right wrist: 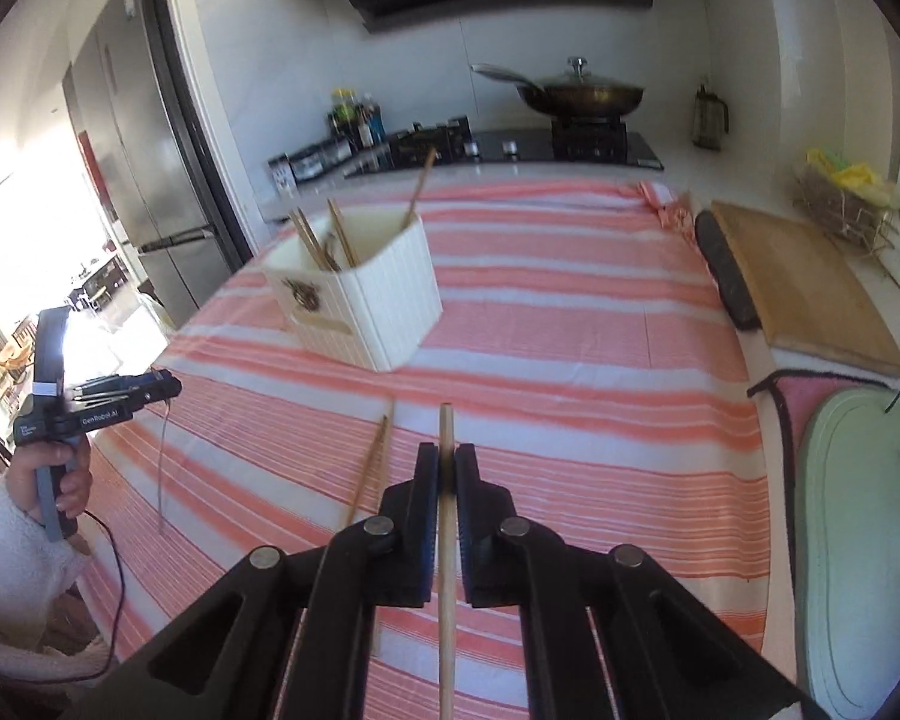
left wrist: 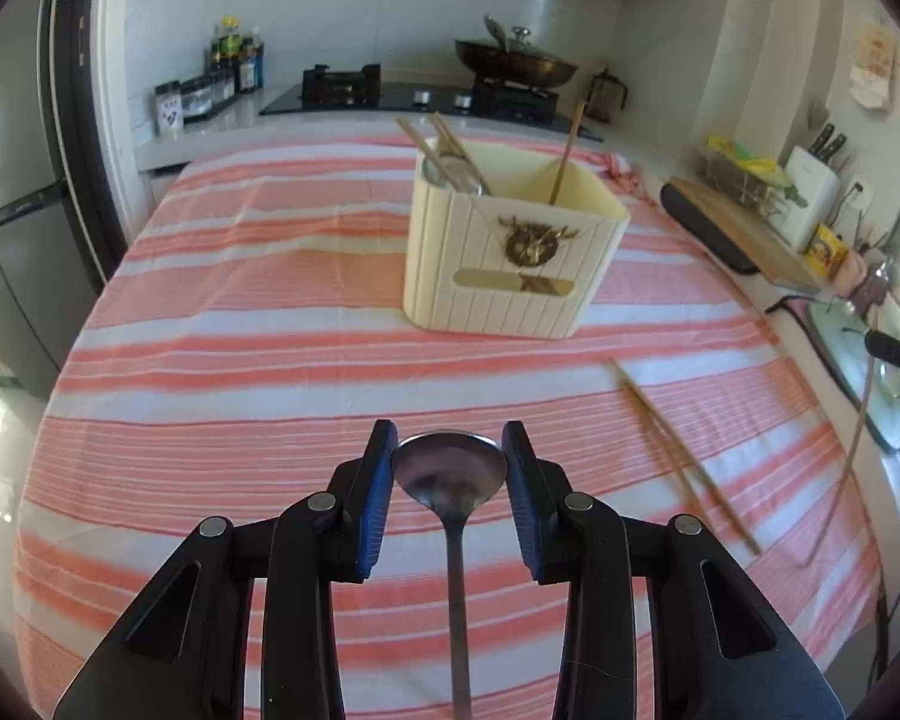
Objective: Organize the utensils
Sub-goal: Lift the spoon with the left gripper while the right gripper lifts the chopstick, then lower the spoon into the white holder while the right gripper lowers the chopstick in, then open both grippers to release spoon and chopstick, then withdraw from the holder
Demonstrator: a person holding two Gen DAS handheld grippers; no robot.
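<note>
A spoon [left wrist: 450, 468] was clamped by its bowl in the left claw [left wrist: 450, 456], handle trailing back toward the camera, while a chopstick [right wrist: 446, 516] was pinched lengthwise in the closed right claw [right wrist: 447, 462], tip pointing toward the holder [right wrist: 384, 306] on the bench [right wrist: 570, 360].

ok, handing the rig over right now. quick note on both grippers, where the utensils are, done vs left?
Left hand-held gripper: shut on a metal spoon, gripped at the bowl, handle hanging down.
Right hand-held gripper: shut on one wooden chopstick.
Cream holder stands on the striped cloth; chopsticks and metal utensils already in it.
Left: drop both held items into the holder, then the chopsticks lying on the cloth.
</note>
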